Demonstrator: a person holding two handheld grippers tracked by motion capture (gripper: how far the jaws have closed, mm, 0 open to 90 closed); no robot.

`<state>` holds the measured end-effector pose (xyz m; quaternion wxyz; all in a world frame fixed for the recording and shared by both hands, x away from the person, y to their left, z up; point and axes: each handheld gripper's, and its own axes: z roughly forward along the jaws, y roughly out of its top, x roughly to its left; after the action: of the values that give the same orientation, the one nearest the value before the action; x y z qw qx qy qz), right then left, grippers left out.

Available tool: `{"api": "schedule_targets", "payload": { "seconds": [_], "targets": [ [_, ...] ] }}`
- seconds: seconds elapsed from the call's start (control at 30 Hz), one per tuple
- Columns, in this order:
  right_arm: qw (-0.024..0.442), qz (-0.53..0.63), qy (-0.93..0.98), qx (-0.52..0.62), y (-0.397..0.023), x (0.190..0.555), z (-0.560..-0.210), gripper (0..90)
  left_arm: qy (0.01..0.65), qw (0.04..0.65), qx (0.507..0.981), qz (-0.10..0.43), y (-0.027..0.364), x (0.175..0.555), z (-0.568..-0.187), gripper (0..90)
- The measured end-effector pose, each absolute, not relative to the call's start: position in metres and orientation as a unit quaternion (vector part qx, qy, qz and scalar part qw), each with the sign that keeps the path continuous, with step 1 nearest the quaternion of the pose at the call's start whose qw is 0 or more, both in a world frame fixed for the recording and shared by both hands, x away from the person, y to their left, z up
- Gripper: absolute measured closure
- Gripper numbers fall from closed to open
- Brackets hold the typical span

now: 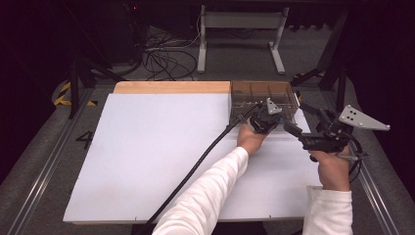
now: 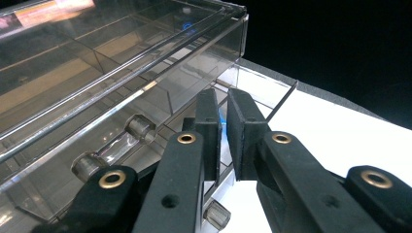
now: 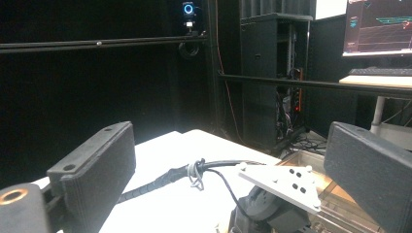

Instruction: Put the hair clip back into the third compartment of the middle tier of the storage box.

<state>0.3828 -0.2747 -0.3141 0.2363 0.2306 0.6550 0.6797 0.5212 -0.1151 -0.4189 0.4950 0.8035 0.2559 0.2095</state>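
Note:
A clear plastic compartment box (image 1: pixel 259 93) stands at the far right of the white table top (image 1: pixel 161 147). My left gripper (image 1: pixel 270 113) is at the box's front side. In the left gripper view its jaws (image 2: pixel 223 104) stand a narrow gap apart over a thin clear edge (image 2: pixel 265 87) of the box (image 2: pixel 121 63), just right of a clear bar handle (image 2: pixel 114 145); the pads do not seem to press on it. My right gripper (image 1: pixel 298 117) hovers to the right of the box, wide open with nothing between its fingers (image 3: pixel 228 145). It looks across at the left gripper's grey plate (image 3: pixel 282 182).
A bare wooden strip (image 1: pixel 171 87) runs along the table's far edge left of the box. The left gripper's cable (image 1: pixel 195 161) crosses the table towards the front edge. Metal rails (image 1: pixel 44 166) flank the table; a stand (image 1: pixel 240 34) and floor cables (image 1: pixel 166 58) lie beyond.

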Motion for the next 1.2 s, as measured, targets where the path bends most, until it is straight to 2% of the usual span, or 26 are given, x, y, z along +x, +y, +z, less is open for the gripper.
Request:
{"api": "schedule_targets", "payload": {
  "seconds": [0.5,1.2],
  "targets": [
    [0.240,0.676,0.658,0.231,-0.272,0.383,-0.314,5.5,0.259,0.519,0.787,0.210,-0.091,0.515,-0.402,65.8],
    [0.249,0.658,0.672,0.231,-0.256,0.385,-0.318,5.5,0.248,0.567,0.753,0.225,-0.022,0.478,-0.365,38.9]
  ]
}}
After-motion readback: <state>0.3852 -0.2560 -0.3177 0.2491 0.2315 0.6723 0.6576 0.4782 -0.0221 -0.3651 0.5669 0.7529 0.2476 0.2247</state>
